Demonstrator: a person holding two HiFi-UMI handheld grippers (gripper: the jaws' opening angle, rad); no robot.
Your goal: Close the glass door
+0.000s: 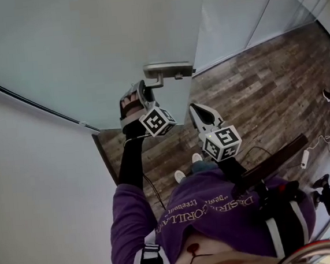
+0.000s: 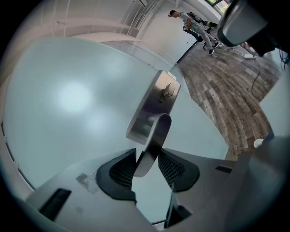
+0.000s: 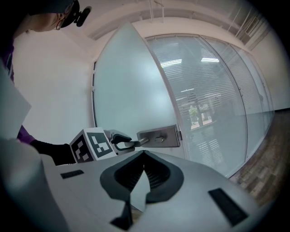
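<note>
Grey-brown wood-plank floor (image 1: 265,90) meets a plain white wall (image 1: 37,187) and glass partitions (image 3: 213,90) backed by blinds.

Purple sweatshirt (image 1: 210,208) with white lettering, black sleeves (image 1: 132,160), black-and-white straps (image 1: 147,262).

The glass door (image 1: 87,49) is one tall frosted pane, pale blue-grey and upright. It is swung open, with its free edge at 3 o'clock in the head view, clear of the glazed wall beyond. Near that edge, at about 4 o'clock on the pane, sits a rectangular brushed-metal handle plate (image 1: 170,70). A flat metal lever (image 2: 154,140) runs from the plate toward 9 o'clock, and the left gripper (image 1: 144,93) is clamped on it.
</note>
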